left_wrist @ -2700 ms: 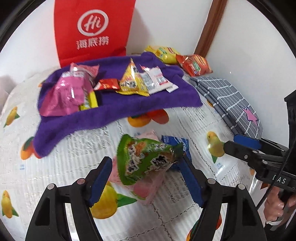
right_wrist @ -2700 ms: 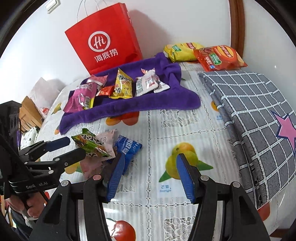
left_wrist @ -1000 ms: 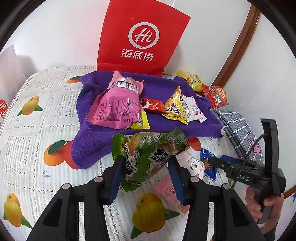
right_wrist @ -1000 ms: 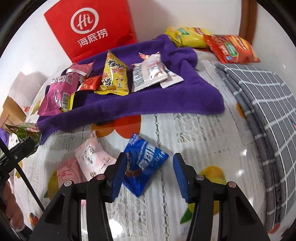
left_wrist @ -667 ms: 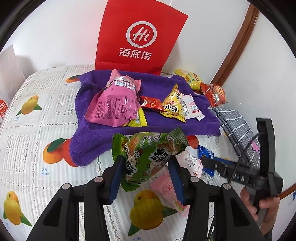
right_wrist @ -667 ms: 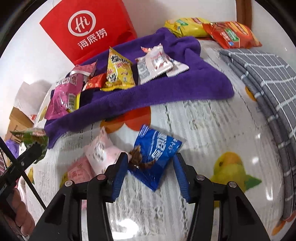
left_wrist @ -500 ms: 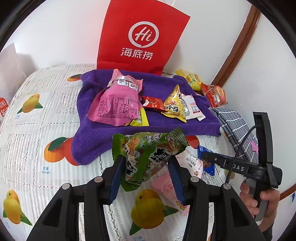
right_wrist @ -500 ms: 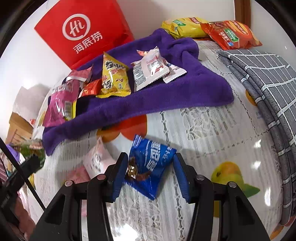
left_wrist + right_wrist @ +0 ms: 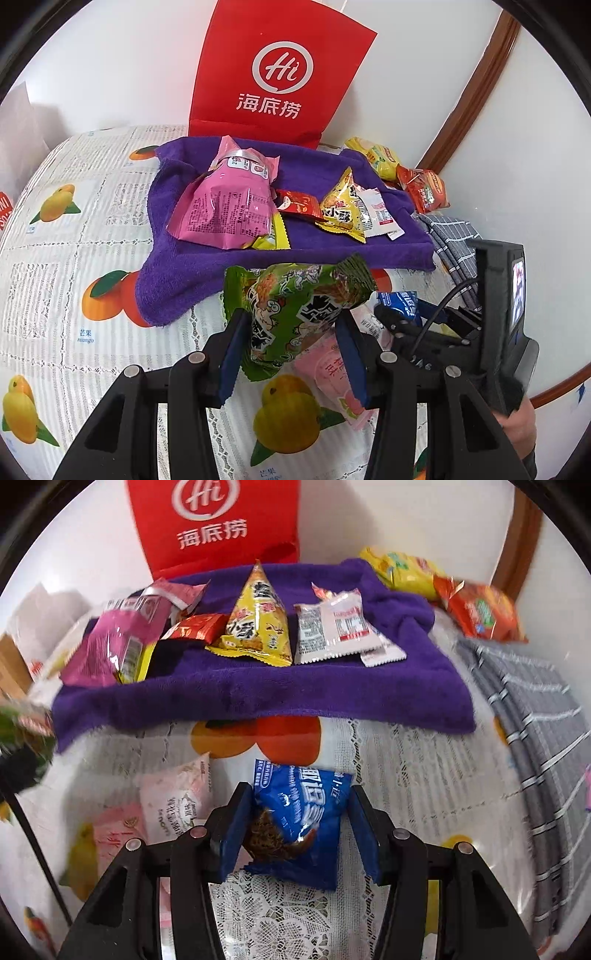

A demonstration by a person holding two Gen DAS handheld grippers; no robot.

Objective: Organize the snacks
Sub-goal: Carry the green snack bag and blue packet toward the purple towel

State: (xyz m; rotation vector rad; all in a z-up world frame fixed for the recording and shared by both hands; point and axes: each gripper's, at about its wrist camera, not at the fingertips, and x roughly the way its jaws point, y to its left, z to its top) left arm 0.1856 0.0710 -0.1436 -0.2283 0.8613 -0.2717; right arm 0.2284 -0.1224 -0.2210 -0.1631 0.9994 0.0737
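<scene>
— Fruit-print tablecloth (image 9: 55, 280), white wall, red paper bag (image 9: 273, 74) far behind the purple towel (image 9: 177, 266). Step in hand?
— Carrying: left gripper (image 9: 291, 354) clamped on green packet (image 9: 295, 310), right gripper (image 9: 301, 830) clamped on blue packet (image 9: 306, 812), both near the towel's front edge. Next, likely onward over the towel, then release
— Counts?
— Six packets on the towel, two pink ones on the cloth, two more far right
</scene>
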